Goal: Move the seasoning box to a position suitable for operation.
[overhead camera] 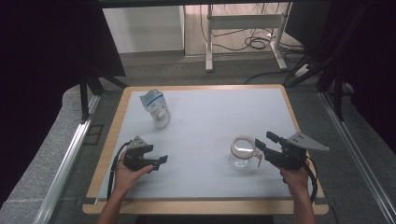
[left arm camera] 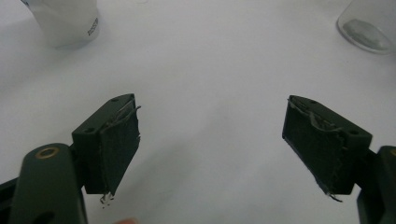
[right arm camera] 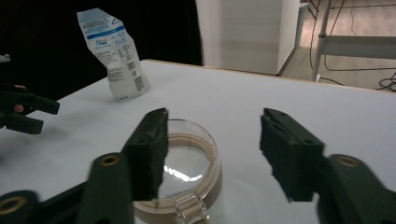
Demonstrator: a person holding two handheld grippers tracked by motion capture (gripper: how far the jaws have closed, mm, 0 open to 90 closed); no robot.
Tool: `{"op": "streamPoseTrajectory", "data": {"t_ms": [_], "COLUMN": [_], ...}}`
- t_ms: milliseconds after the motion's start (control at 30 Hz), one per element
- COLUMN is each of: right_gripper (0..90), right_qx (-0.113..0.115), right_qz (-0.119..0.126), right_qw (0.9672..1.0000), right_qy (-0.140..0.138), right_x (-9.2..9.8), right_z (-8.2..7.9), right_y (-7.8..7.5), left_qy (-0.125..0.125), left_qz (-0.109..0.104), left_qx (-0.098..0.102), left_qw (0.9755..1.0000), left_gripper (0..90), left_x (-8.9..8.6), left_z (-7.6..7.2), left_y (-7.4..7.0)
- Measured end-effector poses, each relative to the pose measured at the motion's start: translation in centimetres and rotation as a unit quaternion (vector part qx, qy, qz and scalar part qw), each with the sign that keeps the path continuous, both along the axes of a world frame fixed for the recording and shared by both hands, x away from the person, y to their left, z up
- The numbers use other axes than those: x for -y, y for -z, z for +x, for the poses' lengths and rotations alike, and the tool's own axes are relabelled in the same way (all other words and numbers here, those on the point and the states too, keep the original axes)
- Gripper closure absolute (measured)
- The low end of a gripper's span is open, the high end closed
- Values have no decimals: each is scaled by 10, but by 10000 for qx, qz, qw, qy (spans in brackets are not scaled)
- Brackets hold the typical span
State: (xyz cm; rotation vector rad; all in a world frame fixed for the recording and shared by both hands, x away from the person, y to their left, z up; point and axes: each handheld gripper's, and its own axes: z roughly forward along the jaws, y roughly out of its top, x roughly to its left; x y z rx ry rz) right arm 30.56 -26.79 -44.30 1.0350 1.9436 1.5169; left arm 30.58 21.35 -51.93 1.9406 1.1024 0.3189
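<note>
Jar (right arm camera: 184, 175) sits low centre in my right gripper view, just below and between my right gripper (right arm camera: 212, 156) jaws. Jaws part open, gripping nothing; one overlaps the jar's rim.

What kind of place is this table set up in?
Probably a lab or recording workspace: the table sits between black curtains, with a metal frame and loose cables on the floor behind it.

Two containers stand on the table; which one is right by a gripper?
The clear glass jar, with its tan-rimmed open mouth, sits just in front of the right gripper. The white and blue pouch stands far off near the table's back left, away from both grippers.
</note>
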Motion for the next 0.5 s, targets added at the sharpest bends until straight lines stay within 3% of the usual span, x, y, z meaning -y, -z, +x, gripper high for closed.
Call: {"op": "streamPoseTrajectory", "data": {"t_ms": [333,500], "right_gripper": [863,898], "right_qx": [-53,-120], "right_qz": [-281,-297], "right_qw": [9994,9993], "right_qy": [198,176], "right_x": [2,1], "right_z": [-13,-14], "right_y": [-2,0], "left_qy": [25,37], "left_qz": [-67,-69], "left_qx": [59,98], "left_qw": [10000,9999], "left_gripper": [191,190], "left_x": [1,3], "left_z": [-1,-2], "left_y": [-2,-2]}}
